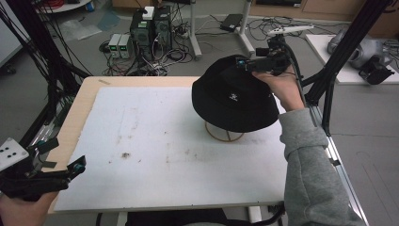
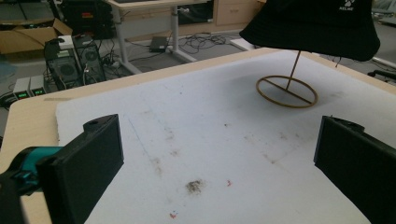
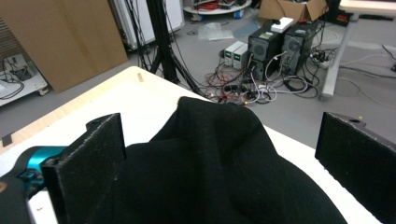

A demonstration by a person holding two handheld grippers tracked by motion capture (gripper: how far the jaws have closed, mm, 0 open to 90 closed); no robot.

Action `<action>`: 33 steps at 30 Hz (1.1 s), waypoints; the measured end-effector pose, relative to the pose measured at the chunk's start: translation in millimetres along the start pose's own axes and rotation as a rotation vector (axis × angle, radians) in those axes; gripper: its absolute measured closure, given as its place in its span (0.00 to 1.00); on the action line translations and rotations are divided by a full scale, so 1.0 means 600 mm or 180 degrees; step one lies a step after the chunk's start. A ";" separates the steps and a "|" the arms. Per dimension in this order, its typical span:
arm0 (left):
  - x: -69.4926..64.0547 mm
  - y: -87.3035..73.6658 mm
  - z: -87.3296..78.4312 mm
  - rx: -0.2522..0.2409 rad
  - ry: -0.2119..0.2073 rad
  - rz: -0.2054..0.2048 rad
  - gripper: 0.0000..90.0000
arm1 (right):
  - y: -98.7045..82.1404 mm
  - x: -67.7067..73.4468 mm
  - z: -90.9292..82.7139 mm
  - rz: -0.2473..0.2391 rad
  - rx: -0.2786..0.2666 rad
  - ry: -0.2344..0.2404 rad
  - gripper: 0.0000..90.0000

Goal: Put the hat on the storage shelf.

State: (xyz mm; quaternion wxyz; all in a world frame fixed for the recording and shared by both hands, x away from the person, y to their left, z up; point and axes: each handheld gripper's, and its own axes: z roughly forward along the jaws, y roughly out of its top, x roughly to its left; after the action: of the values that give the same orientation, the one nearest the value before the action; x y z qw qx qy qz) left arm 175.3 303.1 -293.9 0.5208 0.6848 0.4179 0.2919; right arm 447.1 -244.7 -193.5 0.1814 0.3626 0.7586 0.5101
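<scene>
1. Nearest, left gripper (image 1: 77,165) is hovering at 7 o'clock, jaws apart, gripping nothing.
2. Right gripper (image 1: 242,62) is hovering with jaws apart at the hat (image 1: 233,96).
3. Hat is sitting on its stand (image 1: 225,134) at 2 o'clock.

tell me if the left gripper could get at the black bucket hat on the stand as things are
Probably yes. The left gripper sits open at the table's near left corner, and only bare white mat lies between it and the black bucket hat. The right gripper, open at the hat's crown, could crowd it.
</scene>
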 end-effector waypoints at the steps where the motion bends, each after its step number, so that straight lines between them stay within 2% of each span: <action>1: 0.000 0.000 0.000 -0.0004 -0.0007 0.0005 0.02 | 0.000 0.002 -0.002 -0.0005 -0.0006 -0.0007 0.01; 10: -0.001 0.004 0.002 -0.0022 -0.0034 0.0014 0.02 | -0.002 0.012 -0.027 -0.0022 -0.0135 -0.0041 0.01; 16: -0.001 0.009 0.009 -0.0051 -0.0072 0.0024 0.02 | -0.007 0.016 -0.041 -0.0011 -0.0119 -0.0107 0.01; 19: 0.000 0.011 0.013 -0.0056 -0.0098 0.0036 0.02 | -0.011 0.018 -0.051 0.0001 -0.0177 -0.0118 0.01; 25: 0.007 0.015 0.021 -0.0067 -0.0131 0.0017 0.02 | -0.030 0.019 -0.076 0.0042 -0.0263 -0.0153 0.01; 30: 0.015 0.016 0.023 -0.0078 -0.0133 -0.0002 0.02 | -0.042 0.014 -0.086 0.0075 -0.0240 -0.0220 0.01; 33: 0.017 0.015 0.026 -0.0072 -0.0140 -0.0016 0.02 | -0.050 0.014 -0.097 0.0092 -0.0310 -0.0238 0.01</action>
State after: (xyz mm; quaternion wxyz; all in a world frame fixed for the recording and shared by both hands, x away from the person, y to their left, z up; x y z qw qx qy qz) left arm 195.7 303.6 -289.9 0.5383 0.6840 0.4047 0.2803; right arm 392.9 -282.5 -195.9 0.2198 0.3830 0.7202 0.5350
